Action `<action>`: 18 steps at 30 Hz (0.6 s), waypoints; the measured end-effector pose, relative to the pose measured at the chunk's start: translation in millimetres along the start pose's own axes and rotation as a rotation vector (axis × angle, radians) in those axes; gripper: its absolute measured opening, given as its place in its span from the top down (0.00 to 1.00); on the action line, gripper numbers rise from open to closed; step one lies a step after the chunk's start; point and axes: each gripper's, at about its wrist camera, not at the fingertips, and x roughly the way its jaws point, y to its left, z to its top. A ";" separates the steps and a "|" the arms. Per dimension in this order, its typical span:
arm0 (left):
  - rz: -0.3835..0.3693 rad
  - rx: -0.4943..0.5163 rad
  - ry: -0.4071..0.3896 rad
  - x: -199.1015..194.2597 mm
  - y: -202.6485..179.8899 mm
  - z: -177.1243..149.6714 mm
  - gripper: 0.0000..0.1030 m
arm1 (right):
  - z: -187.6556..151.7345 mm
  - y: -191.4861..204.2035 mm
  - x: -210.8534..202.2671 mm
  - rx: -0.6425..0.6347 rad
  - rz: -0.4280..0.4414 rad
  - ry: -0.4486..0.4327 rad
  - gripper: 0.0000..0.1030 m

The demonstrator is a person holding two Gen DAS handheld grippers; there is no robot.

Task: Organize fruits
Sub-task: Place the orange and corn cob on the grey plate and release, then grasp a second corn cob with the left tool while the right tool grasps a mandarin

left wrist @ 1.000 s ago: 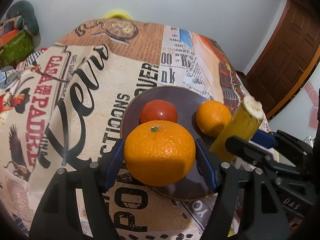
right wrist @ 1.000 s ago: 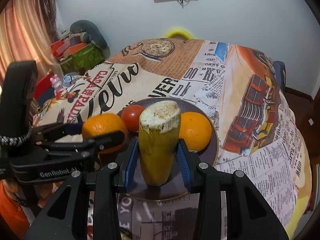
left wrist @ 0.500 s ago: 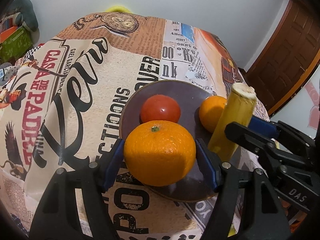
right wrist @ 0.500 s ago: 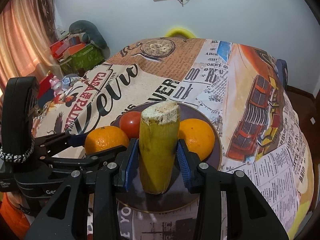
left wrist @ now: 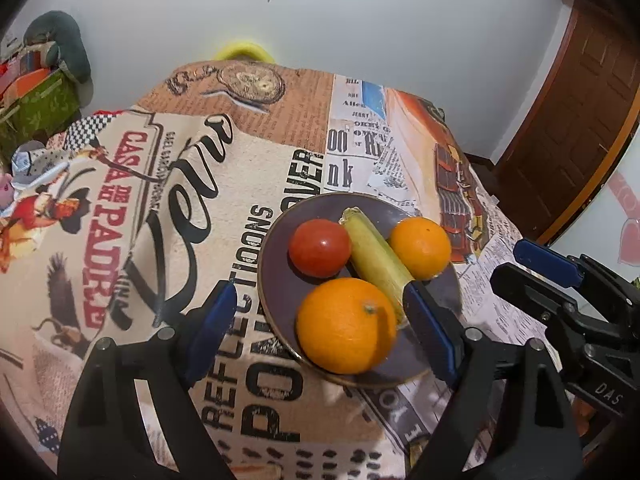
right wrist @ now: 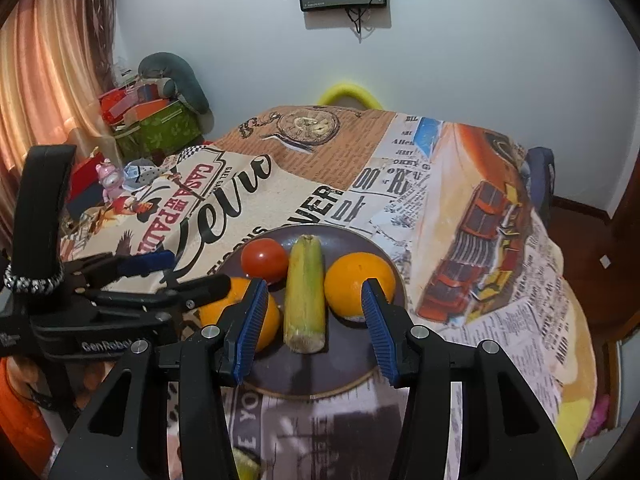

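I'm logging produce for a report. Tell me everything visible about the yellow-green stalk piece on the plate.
The stalk is a short, yellow-green cylinder with fibrous lengthwise streaks and pale, rough cut ends. It lies flat on the dark plate, running front to back between the tomato and the far orange, apparently touching both, with the near orange at its front end. No tongs grip it.
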 end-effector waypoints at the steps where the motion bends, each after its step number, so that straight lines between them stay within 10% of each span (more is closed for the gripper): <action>1: 0.004 0.008 -0.009 -7.6 -2.0 -1.5 0.17 | -1.1 0.6 -3.1 0.001 -0.003 -0.002 0.56; 18: -0.006 0.082 -0.056 -83.1 -35.3 -39.7 0.17 | -25.7 -15.2 -87.4 0.068 -0.124 -0.038 0.54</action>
